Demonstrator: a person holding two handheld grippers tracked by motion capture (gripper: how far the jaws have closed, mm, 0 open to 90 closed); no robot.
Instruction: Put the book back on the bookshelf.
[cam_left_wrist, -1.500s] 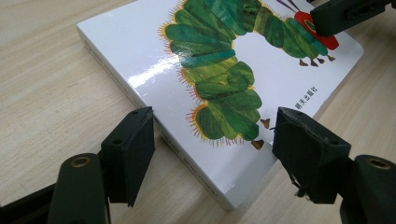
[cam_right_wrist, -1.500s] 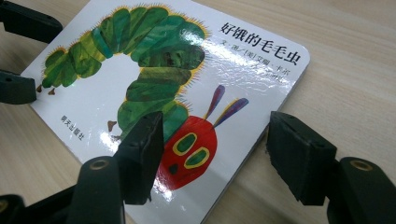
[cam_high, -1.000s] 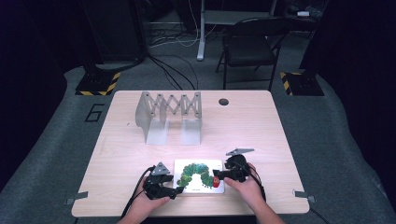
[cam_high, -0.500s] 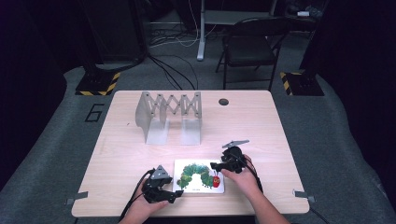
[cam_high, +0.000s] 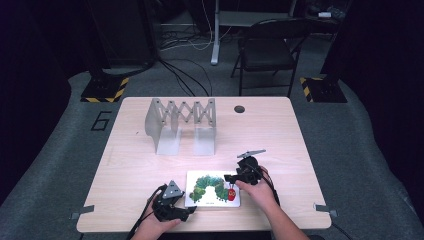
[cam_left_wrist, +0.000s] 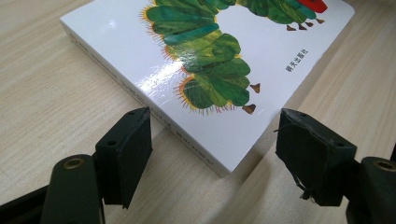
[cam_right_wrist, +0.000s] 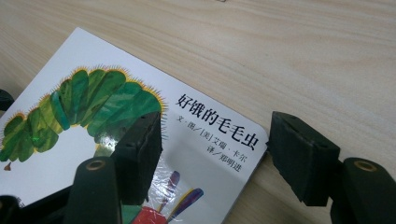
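A white board book (cam_high: 212, 190) with a green caterpillar on its cover lies flat near the table's front edge. My left gripper (cam_high: 186, 212) sits low at the book's near left corner and is open. In the left gripper view that corner of the book (cam_left_wrist: 261, 51) lies between the jaws of the left gripper (cam_left_wrist: 215, 154), and neither pad presses on it. My right gripper (cam_high: 231, 178) is at the far right corner. Its jaws have just been opening. In the right gripper view one jaw of the right gripper (cam_right_wrist: 215, 158) hangs over the cover of the book (cam_right_wrist: 60, 163) and the other stands past the corner, so the corner lies between them ungripped.
A grey accordion rack (cam_high: 180, 120) stands at the back middle of the wooden table (cam_high: 280, 135), with a round black hole (cam_high: 239, 109) to its right. A folding chair (cam_high: 265, 50) and floor cables lie beyond the far edge.
My right gripper has shifted a little away from the person along the book's right edge. The left gripper and the book have stayed where they were.
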